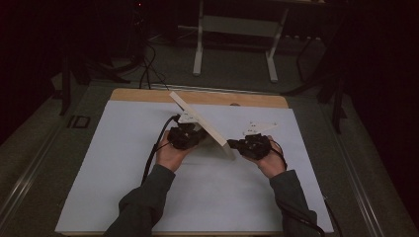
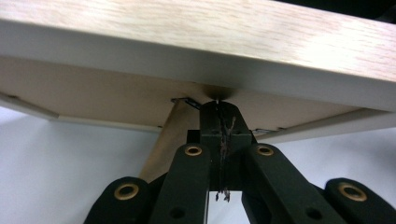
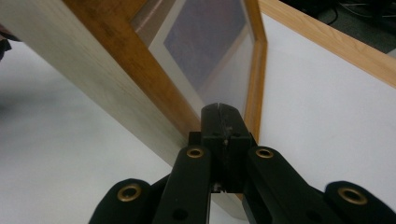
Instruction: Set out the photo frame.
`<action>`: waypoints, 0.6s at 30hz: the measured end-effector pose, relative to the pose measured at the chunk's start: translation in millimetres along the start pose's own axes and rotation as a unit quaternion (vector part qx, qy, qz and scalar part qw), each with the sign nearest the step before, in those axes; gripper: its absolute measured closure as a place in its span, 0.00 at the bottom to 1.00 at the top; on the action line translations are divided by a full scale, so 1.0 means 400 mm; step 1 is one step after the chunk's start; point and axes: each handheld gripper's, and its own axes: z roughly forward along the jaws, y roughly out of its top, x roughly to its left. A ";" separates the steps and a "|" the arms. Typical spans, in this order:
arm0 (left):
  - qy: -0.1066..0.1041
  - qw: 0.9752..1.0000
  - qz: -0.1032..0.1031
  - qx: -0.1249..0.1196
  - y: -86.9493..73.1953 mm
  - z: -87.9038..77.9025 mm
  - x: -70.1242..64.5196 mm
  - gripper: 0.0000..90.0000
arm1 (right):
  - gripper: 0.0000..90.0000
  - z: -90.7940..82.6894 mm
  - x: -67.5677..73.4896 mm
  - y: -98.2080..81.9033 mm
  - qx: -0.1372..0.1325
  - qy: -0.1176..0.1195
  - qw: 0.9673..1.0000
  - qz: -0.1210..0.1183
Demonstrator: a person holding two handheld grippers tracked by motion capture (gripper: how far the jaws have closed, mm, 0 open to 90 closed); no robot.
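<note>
From the high view, a wooden picture frame (image 1: 202,123) stands tilted on its edge in the middle of a white table sheet (image 1: 123,168). The left gripper (image 1: 187,137) sits at the frame's left side and the right gripper (image 1: 251,145) sits at its near right corner. There is lots of bare sheet all around — to the left, to the right and in front of the arms. A strip of wooden table edge (image 1: 148,95) shows at the far side. Past it is a dark room with a white stand (image 1: 237,29) and some cables on the floor.

In the left gripper view, the jaws are pressed tight together, with their tips against the brown back of the frame (image 2: 116,93). The frame's pale edge runs across the top. A brown prop leg (image 2: 163,144) slants down to the white sheet.

In the right gripper view, the jaws are clenched too — their tips are at the frame's wooden rim (image 3: 140,79). I cannot tell if they pinch it. Glass and a purple picture (image 3: 205,42) show inside.
</note>
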 end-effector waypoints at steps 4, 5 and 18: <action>-0.001 1.000 0.000 0.001 0.000 0.002 -0.002 1.00 | 1.00 0.002 0.008 0.002 0.000 0.005 1.000 -0.005; -0.001 1.000 0.002 0.003 0.000 0.003 -0.002 1.00 | 1.00 0.003 0.010 0.002 0.001 0.006 1.000 -0.007; -0.001 1.000 0.008 0.010 -0.004 0.011 0.001 1.00 | 1.00 0.013 0.034 0.012 0.004 0.020 1.000 -0.023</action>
